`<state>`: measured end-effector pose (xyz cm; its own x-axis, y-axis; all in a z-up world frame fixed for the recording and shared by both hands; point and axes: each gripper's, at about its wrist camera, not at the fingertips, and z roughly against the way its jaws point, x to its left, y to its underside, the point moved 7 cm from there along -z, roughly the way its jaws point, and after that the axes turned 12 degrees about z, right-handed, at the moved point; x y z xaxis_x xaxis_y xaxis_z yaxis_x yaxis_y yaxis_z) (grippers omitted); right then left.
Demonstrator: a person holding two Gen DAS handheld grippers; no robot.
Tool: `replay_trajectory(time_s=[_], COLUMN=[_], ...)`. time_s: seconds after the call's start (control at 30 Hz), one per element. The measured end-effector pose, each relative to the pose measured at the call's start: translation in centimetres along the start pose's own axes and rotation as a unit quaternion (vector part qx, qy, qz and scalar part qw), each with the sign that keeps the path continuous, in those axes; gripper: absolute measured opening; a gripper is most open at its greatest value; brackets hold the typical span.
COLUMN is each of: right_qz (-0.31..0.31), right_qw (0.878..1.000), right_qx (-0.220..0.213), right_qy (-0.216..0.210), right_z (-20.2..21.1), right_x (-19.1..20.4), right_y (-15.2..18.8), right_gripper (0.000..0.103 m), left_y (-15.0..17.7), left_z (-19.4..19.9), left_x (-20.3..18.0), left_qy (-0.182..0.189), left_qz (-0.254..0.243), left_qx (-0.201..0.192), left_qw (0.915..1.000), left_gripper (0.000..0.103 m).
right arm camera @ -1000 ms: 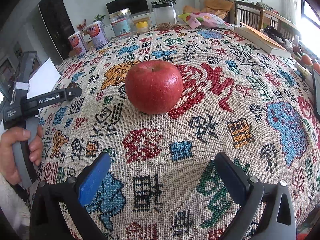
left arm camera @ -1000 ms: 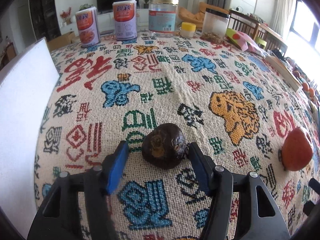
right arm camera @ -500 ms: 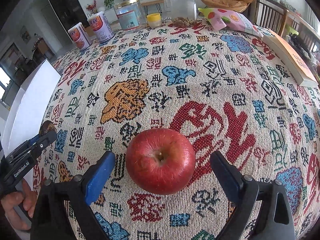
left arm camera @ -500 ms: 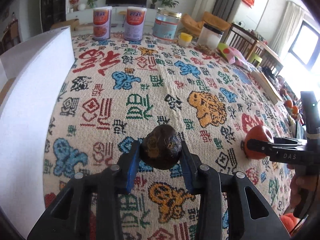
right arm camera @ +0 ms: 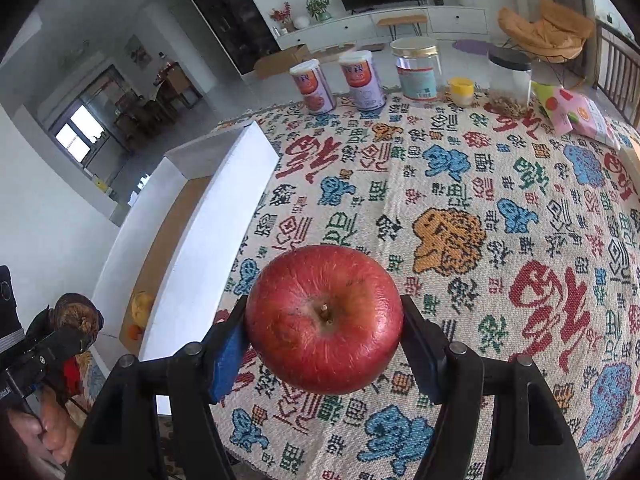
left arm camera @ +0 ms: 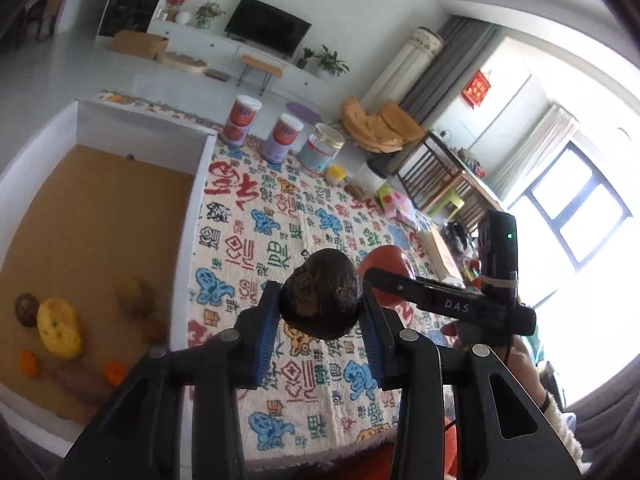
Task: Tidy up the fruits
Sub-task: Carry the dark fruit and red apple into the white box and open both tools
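Living-room setting; patterned woven tablecloth (right arm camera: 460, 184) over the table, television (left arm camera: 267, 27) on a white sideboard beyond. Along the far table edge: two pink-labelled canisters (right arm camera: 314, 88), one gold-lidded glass jar (right arm camera: 416, 70), one small yellow-capped pot (right arm camera: 461, 91), one black-lidded clear jar (right arm camera: 510, 80), one snack bag (right arm camera: 574, 114). White-walled box (left arm camera: 188, 240) with a brown floor at the table's left edge; inside, one yellow fruit (left arm camera: 59, 328), one brownish round fruit (left arm camera: 135, 297), one small dark fruit (left arm camera: 26, 310), two small orange pieces (left arm camera: 114, 374), other items too blurred to count. Left gripper (left arm camera: 320, 320) clenched on one dark brown wrinkled fruit (left arm camera: 322, 294), blue pads (left arm camera: 266, 332) pressing both sides, lifted clear of the cloth, just right of the box wall. Right gripper (right arm camera: 324, 332) with jaws just closing in, now grasping one red apple (right arm camera: 324, 318), stem toward the camera, pads touching both flanks, raised above the cloth near the box's long wall. Each gripper visible in the other's view; hand (right arm camera: 48, 428) on the left handle at lower left.
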<state>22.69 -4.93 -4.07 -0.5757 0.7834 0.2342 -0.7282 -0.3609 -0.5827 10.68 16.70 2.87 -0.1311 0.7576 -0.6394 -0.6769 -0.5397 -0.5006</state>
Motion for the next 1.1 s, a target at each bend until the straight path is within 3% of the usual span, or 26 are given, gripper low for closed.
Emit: replay_trajectory(time_s=[0.1,0.23,0.33,0.43,0.57,0.67,0.77,0.9,1.0,1.1], right_qz=[0.059,0.139,0.206,0.267,0.316,0.335,0.316,0.284,0.263,0.240], right_qw=[0.996,0.981,0.967,0.951,0.935,0.928,0.938,0.954,0.963,0.971], right_qx=[-0.003,0.032,0.071,0.110,0.143,0.155,0.127,0.072,0.040,0.011], right_qy=[-0.064,-0.129,-0.135,-0.115,-0.078,-0.056,-0.065,-0.065,-0.045,-0.022], right_z=[-1.5,-6.1,-10.3,-14.1,-18.2,-20.2,-19.3,-14.8,-11.0,-8.0], right_x=[8.2,18.7,24.2,27.0,28.2,28.4,27.8,25.9,24.1,22.5], right_y=[-3.2,-3.7,-2.2,-0.6,0.5,0.8,0.0,-2.2,-3.6,-4.9], right_gripper=[0.070,0.070,0.070,0.069,0.070,0.070,0.071,0.089,0.095,0.099], left_y=[-4.3,-7.7,-7.9,-7.4,-7.1,-7.3,-8.1,-8.3,-7.6,-5.9], left_z=[1.1,-3.2,-7.0,-9.4,-9.9,-9.0,-6.5,-2.2,1.0,3.4], left_x=[4.7,13.4,18.5,21.9,24.2,24.8,23.7,20.0,16.6,13.4], left_qy=[-0.077,-0.178,-0.231,-0.255,-0.269,-0.284,-0.298,-0.311,-0.324,-0.348], left_qz=[0.003,0.039,0.052,0.075,0.092,0.086,0.060,-0.005,-0.058,-0.098], left_qx=[-0.021,0.024,0.067,0.097,0.109,0.093,0.056,-0.017,-0.076,-0.130], left_qw=[0.9968,0.9830,0.9692,0.9590,0.9527,0.9502,0.9510,0.9503,0.9412,0.9235], left_gripper=[0.039,0.039,0.039,0.039,0.040,0.058,0.070,0.090,0.096,0.101])
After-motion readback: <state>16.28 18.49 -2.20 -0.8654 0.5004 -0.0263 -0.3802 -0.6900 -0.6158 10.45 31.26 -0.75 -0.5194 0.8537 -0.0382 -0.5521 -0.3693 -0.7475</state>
